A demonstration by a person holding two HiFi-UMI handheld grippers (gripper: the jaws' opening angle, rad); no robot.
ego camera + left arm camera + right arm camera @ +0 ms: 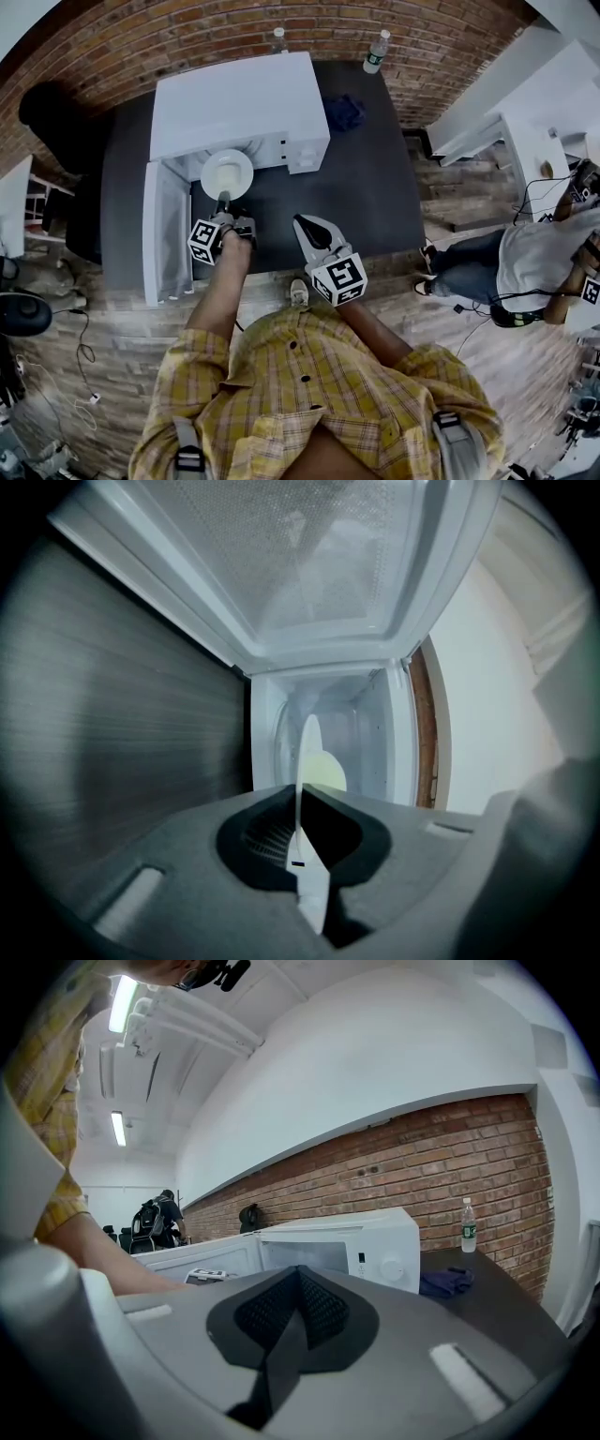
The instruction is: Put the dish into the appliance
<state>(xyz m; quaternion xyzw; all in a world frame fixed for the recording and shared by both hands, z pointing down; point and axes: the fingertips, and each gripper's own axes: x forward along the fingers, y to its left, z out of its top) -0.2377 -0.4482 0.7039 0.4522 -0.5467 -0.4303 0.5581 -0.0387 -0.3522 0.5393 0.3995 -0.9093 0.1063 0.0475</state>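
Left claw (300,803) pinches the dish (227,174) by its rim at the microwave (246,103) mouth — I'd keep it level, slide deeper, then release. Right claw (298,1279) is closed, empty.

No legible text; bottle (468,1221) label too small; microwave (380,1241) panel markings unreadable.

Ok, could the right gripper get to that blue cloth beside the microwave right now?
Probably yes. The right gripper is empty, jaws together, over the dark table, and nothing stands between it and the blue cloth right of the microwave.
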